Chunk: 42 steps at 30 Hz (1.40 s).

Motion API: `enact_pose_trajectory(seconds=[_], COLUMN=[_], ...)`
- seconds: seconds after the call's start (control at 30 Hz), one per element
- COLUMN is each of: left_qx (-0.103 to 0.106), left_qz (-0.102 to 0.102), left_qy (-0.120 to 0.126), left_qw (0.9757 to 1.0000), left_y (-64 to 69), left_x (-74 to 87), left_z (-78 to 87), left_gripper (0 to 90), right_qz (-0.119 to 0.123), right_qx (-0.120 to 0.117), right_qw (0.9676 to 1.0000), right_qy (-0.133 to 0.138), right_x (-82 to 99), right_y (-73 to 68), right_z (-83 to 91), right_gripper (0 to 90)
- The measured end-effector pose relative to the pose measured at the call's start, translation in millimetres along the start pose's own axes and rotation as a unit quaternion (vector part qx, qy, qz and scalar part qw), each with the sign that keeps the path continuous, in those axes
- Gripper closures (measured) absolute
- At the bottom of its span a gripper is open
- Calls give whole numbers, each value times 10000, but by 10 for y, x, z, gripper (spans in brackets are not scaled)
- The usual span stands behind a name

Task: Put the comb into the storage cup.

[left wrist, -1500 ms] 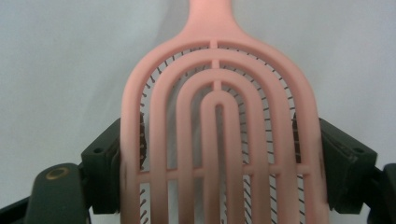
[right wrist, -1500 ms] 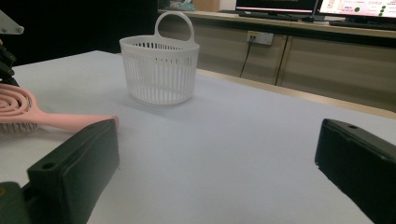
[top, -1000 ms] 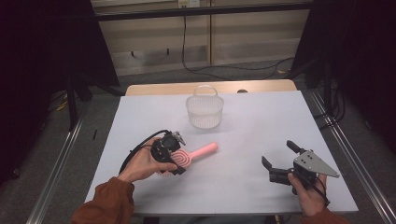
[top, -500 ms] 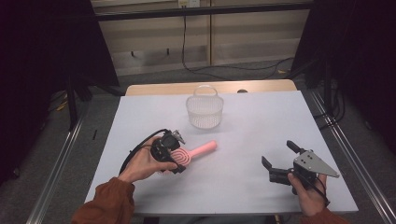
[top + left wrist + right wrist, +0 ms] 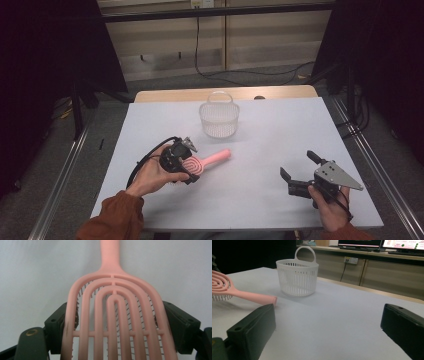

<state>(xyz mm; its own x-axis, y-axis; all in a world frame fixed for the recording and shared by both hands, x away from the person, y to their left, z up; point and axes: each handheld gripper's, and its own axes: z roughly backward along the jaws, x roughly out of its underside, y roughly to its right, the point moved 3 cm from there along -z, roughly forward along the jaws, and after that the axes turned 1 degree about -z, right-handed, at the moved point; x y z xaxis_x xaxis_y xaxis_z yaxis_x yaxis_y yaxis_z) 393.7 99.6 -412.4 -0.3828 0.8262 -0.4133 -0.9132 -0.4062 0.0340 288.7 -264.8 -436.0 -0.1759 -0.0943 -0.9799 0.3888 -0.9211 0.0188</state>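
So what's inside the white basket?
The basket looks empty: light passes through its slotted wall and no shape shows inside. Its floor is hidden by the wall, so something flat could lie there. The pink hairbrush is outside, on the table.

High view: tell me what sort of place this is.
Probably a lab or recording workstation rather than a home. A white table stands between black curtains, with cables trailing over the floor behind it. The right gripper view shows computer monitors on a long counter.

Both claws black. Left claw (image 5: 186, 162): looped black cable. Right claw (image 5: 299, 172): grey three-cornered plate with small screws on top. Sleeves (image 5: 116, 217) rust-orange.
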Motion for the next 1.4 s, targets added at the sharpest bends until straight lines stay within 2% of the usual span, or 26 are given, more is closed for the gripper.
enact_pose_trajectory(seconds=[0.03, 0.07, 0.13, 0.17, 0.2, 0.23, 0.27, 0.37, 0.43, 0.53, 0.57, 0.63, 0.77, 0.9, 0.93, 0.97, 1.03, 1.07, 1.1, 1.17, 1.2, 1.23, 1.27, 1.3, 1.33, 1.4], left_qx=[-21, -8, -39, -32, -52, -83, -44, -59, -64, -64, -87, -65, -52, -51, -15, -10, 18, 19, 28, 19, 16, -18, 19, 12, 26, 27], left_qz=[12, 114, 40, 129, 141, 146, 38, 33, 17, -18, 128, 25, 15, 10, 24, 153, 22, 154, 8, 5, 149, -16, 147, -26, 111, -40], left_qy=[-15, 112, 94, 154, 251, 233, 188, 282, 249, 292, 405, 351, 400, 422, 412, 556, 456, 588, 477, 501, 655, 542, 669, 572, 659, 620], left_qw=[10000, 9999, 9999, 9998, 9996, 9996, 9998, 9996, 9997, 9995, 9991, 9994, 9992, 9991, 9991, 9983, 9990, 9981, 9989, 9987, 9977, 9985, 9976, 9984, 9978, 9981], left_y=[-3, 10, -8, 11, 8, 8, 3, 9, 9, 14, 30, 17, 24, 23, 22, 39, 34, 53, 43, 46, 65, 48, 73, 56, 78, 69], left_x=[0, -4, -5, -10, -15, -18, -18, -35, -40, -47, -53, -50, -61, -62, -61, -66, -59, -65, -59, -59, -66, -60, -68, -65, -71, -75], left_z=[7, 1, 32, 31, 53, 64, 80, 105, 107, 110, 101, 116, 122, 138, 141, 137, 162, 162, 184, 201, 194, 219, 213, 239, 232, 262], left_gripper=[202, 202, 203, 203, 203, 203, 203, 204, 204, 204, 204, 205, 205, 205, 205, 205, 205, 205, 205, 206, 206, 206, 206, 206, 206, 206], right_qz=[7, 9, 1, 9, 3, 8, 13, -15, 10, 94, 93, 143, -57, -77, -94, -97, 67, 131, 220, 293, 201, 92, 22, 14, 103, 340], right_qx=[-4, -5, -8, -5, -1, -6, -7, -64, -119, -220, -267, -329, -435, -609, -679, -727, -843, -869, -922, -1030, -1072, -1108, -1143, -1181, -1183, -1226], right_qw=[10000, 10000, 10000, 10000, 10000, 10000, 10000, 10000, 9999, 9997, 9996, 9993, 9987, 9974, 9970, 9966, 9957, 9955, 9949, 9937, 9935, 9933, 9929, 9925, 9924, 9915], right_qy=[4, 1, 5, 4, 6, 14, 17, -8, -23, -80, -86, -126, -253, -371, -368, -376, -369, -369, -360, -342, -334, -324, -313, -323, -309, -286], right_x=[0, 0, -1, -2, -3, -3, -4, -11, -21, -41, -45, -51, -62, -76, -81, -85, -98, -103, -109, -121, -126, -128, -130, -134, -140, -155], right_y=[0, -1, -2, -2, -2, -2, -3, -31, -69, -160, -183, -240, -369, -501, -546, -574, -652, -681, -715, -775, -810, -828, -847, -879, -906, -960], right_z=[-1, -1, -1, 0, 0, -1, -2, -8, -21, -60, -69, -94, -181, -279, -313, -332, -389, -406, -427, -469, -488, -502, -523, -544, -558, -583], right_gripper=[0, 0, 0, 0, 0, 0, 0, 0, 0, 0, 0, 0, 0, 0, 0, 0, 0, 0, 0, 19, 20, 21, 21, 21, 23, 40])
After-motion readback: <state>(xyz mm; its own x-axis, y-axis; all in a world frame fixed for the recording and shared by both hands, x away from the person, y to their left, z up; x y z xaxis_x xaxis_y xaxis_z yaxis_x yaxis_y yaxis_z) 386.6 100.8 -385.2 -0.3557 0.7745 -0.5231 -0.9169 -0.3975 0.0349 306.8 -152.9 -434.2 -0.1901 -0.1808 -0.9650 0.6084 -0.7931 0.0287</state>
